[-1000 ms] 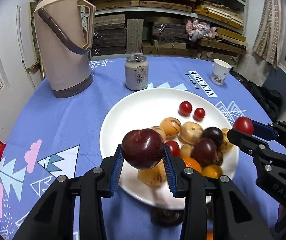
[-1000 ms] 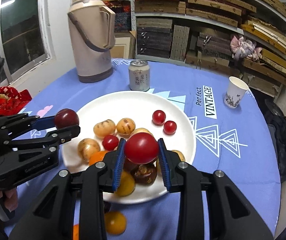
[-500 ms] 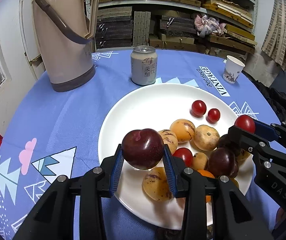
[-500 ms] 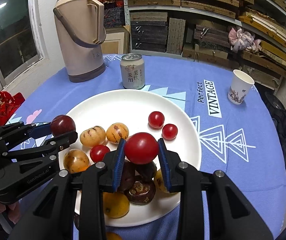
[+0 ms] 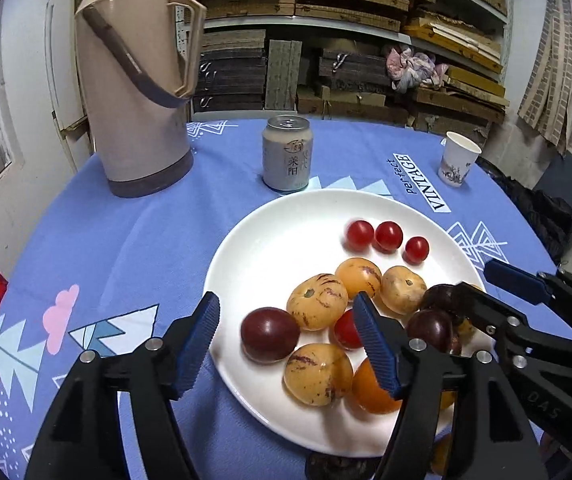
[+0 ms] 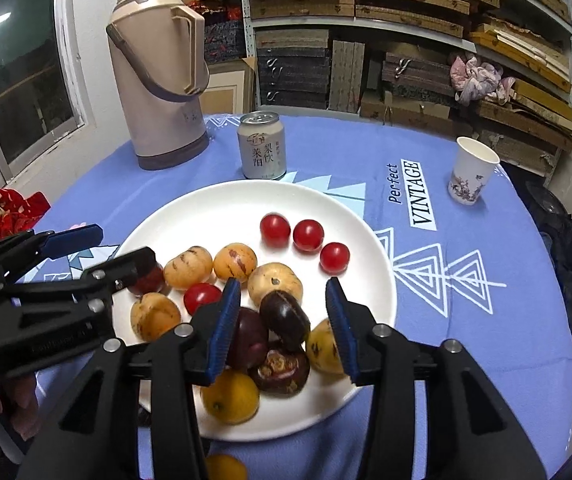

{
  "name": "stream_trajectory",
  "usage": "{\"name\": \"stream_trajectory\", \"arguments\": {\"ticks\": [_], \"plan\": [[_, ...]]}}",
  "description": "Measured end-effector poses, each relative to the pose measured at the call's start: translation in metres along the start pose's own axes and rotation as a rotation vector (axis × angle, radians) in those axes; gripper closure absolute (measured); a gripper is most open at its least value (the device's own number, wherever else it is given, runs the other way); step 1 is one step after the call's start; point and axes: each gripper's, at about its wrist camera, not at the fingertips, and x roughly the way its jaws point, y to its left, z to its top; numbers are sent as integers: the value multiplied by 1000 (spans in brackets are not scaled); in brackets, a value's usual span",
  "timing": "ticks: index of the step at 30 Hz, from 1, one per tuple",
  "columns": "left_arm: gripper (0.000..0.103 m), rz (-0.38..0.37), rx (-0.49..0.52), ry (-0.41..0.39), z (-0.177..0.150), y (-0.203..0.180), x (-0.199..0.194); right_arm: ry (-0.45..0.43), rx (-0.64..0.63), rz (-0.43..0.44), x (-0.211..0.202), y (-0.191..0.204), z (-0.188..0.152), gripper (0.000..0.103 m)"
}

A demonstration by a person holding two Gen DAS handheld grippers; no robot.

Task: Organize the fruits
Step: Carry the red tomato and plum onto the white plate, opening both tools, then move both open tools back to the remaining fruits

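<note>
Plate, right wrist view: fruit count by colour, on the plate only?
Red cherry tomatoes: 4
Yellow-tan speckled fruits: 5
Dark purple-brown fruits: 4
Orange fruit: 1
Total on the plate: 14

Even indoor light, sharp focus, fisheye-bent edges, dark corners.
</note>
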Motion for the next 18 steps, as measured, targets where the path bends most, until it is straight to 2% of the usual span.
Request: {"name": "stream_trajectory", "arguments": {"ticks": [6,11,18], "plan": [[31,8,4,-3,-8,3,-12,-16,24,4,-23,-7,-15,51],[26,12,4,-5,-19,6,-22,-27,42,9,-40,-8,-29,42],[24,26,30,8,-42,7,-37,-19,49,33,-61,-5,-56,39]]}}
